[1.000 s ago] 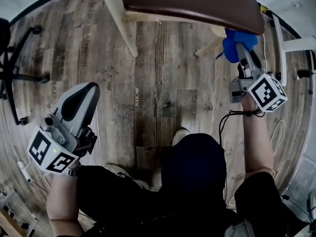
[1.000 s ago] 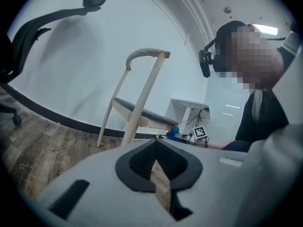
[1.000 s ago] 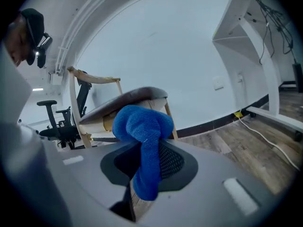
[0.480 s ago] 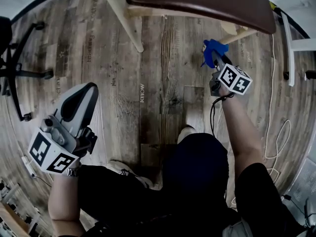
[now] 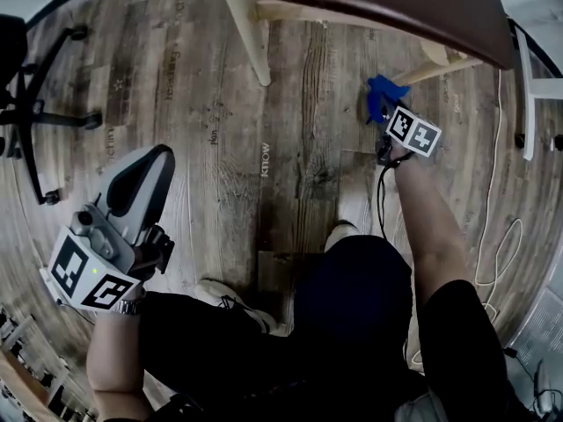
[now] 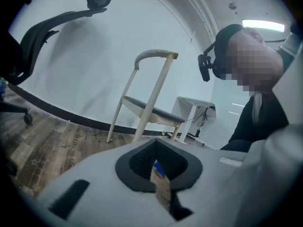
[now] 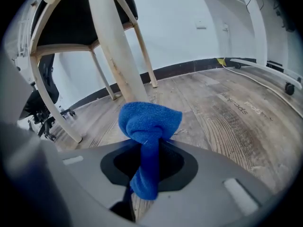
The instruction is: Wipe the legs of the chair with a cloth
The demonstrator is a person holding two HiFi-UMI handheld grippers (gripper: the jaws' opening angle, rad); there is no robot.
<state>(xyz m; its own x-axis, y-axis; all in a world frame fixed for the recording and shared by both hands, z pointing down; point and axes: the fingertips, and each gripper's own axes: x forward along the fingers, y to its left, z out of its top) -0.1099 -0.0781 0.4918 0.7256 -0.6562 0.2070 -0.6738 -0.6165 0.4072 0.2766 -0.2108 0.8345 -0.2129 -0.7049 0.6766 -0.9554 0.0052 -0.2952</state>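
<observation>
The chair has a dark brown seat [image 5: 378, 3] and cream wooden legs. One leg [image 5: 246, 25] stands upper left, another slants at upper right [image 5: 444, 67]. My right gripper [image 5: 385, 117] is shut on a blue cloth [image 5: 380, 95], which sits at the low end of that slanted leg. In the right gripper view the bunched blue cloth [image 7: 147, 124] sticks out of the right gripper [image 7: 147, 160] just in front of a cream leg [image 7: 113, 51]. My left gripper [image 5: 145, 161] hangs shut and empty at lower left, far from the chair [image 6: 147, 98].
A black office chair base [image 5: 35, 121] stands on the wood floor at the left. White desk frames [image 5: 528, 86] and cables [image 5: 493, 253] lie to the right. The person's shoes [image 5: 339, 231] are below the chair.
My right gripper has carried the blue cloth leftward and down along the slanted leg, from under the seat's corner to the leg's low end. The left gripper has stayed in place.
</observation>
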